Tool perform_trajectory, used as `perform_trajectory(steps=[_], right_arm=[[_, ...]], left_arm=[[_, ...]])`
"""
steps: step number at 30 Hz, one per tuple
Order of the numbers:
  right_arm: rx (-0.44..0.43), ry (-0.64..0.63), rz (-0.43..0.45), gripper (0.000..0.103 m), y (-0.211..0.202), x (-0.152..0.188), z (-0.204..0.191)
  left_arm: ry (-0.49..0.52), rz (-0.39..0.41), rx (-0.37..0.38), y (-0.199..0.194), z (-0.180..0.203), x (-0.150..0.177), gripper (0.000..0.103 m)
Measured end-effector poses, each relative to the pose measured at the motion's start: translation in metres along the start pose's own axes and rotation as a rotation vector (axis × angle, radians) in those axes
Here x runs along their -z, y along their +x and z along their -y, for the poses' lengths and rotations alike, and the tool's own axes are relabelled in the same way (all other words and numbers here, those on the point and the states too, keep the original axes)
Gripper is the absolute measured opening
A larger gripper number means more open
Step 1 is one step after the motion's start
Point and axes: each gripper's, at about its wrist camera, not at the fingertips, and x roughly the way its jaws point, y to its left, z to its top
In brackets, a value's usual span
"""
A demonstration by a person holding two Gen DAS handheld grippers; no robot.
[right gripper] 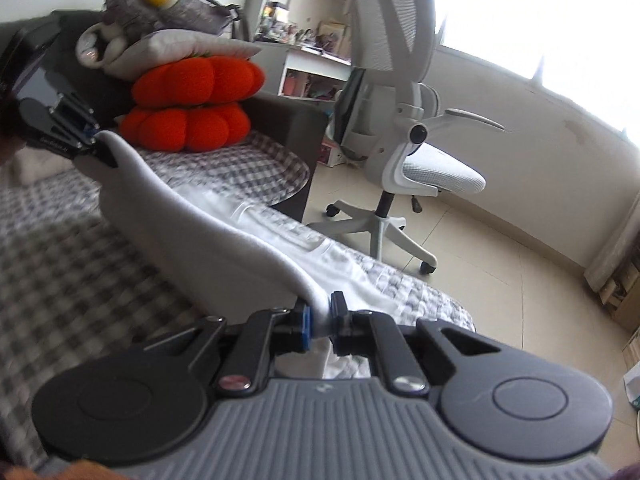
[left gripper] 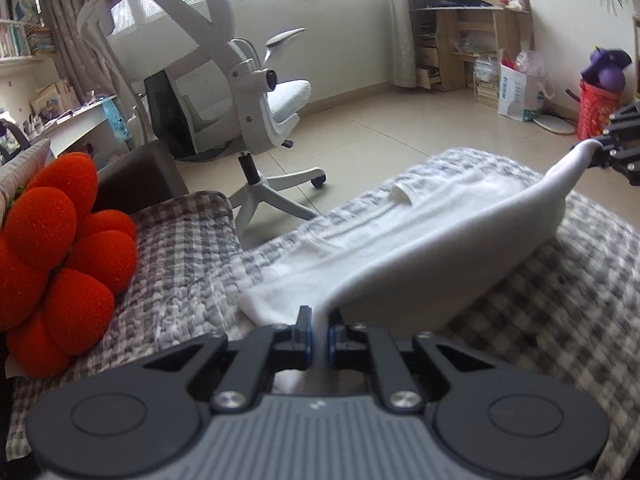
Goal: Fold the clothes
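A white garment [left gripper: 400, 236] lies on the checked cover [left gripper: 188, 264] of a sofa seat, its near edge lifted into a taut fold. My left gripper [left gripper: 319, 330] is shut on one corner of that edge. At the far right of the left wrist view the right gripper [left gripper: 604, 148] pinches the other corner. In the right wrist view my right gripper [right gripper: 323, 320] is shut on the white garment [right gripper: 224, 240], and the lifted edge runs up to the left gripper [right gripper: 98, 140] at the upper left. The garment's far part rests flat on the checked cover [right gripper: 64, 280].
Red pumpkin-shaped cushions [left gripper: 60, 256] sit at the sofa's left end, with a grey pillow [right gripper: 188, 48] and a bag stacked above them. A white office chair [left gripper: 224, 92] stands on the tiled floor beyond. Shelves, bags and a red bin [left gripper: 596, 108] line the far wall.
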Motion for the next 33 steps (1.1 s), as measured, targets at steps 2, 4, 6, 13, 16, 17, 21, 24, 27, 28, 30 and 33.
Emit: perform_trajectory(steps=[2, 4, 6, 13, 16, 17, 21, 24, 27, 28, 30, 33], right_arm=[[0.014, 0.037, 0.003, 0.009, 0.014, -0.008, 0.011], [0.032, 0.065, -0.002, 0.009, 0.027, -0.015, 0.02], [0.045, 0.096, -0.018, 0.009, 0.041, -0.019, 0.028], [0.038, 0.241, -0.12, 0.009, 0.098, -0.025, 0.059], [0.019, 0.307, -0.181, 0.009, 0.122, -0.019, 0.07], [0.016, 0.327, -0.196, 0.009, 0.129, -0.015, 0.073], [0.006, 0.379, -0.222, 0.009, 0.144, -0.005, 0.077], [0.003, 0.401, -0.222, 0.011, 0.152, -0.003, 0.08], [0.003, 0.44, -0.21, 0.011, 0.157, -0.004, 0.086], [0.003, 0.453, -0.206, 0.012, 0.159, -0.004, 0.087], [0.0, 0.483, -0.205, 0.015, 0.163, -0.003, 0.09], [-0.004, 0.494, -0.198, 0.018, 0.164, 0.0, 0.09]], left_arm=[[-0.034, -0.003, 0.001, 0.012, -0.009, -0.011, 0.008], [-0.067, -0.017, 0.01, 0.029, -0.018, -0.022, 0.008], [-0.102, -0.037, 0.021, 0.047, -0.027, -0.03, 0.008], [-0.269, -0.149, 0.124, 0.118, -0.063, -0.045, 0.011], [-0.396, -0.178, 0.227, 0.141, -0.083, -0.039, 0.019], [-0.43, -0.175, 0.248, 0.145, -0.087, -0.035, 0.023], [-0.52, -0.154, 0.283, 0.152, -0.098, -0.021, 0.041], [-0.589, -0.138, 0.309, 0.158, -0.106, -0.01, 0.051], [-0.657, -0.121, 0.335, 0.163, -0.113, 0.001, 0.051], [-0.68, -0.116, 0.344, 0.165, -0.116, 0.004, 0.051], [-0.725, -0.104, 0.361, 0.169, -0.121, 0.011, 0.052], [-0.793, -0.087, 0.387, 0.175, -0.129, 0.022, 0.052]])
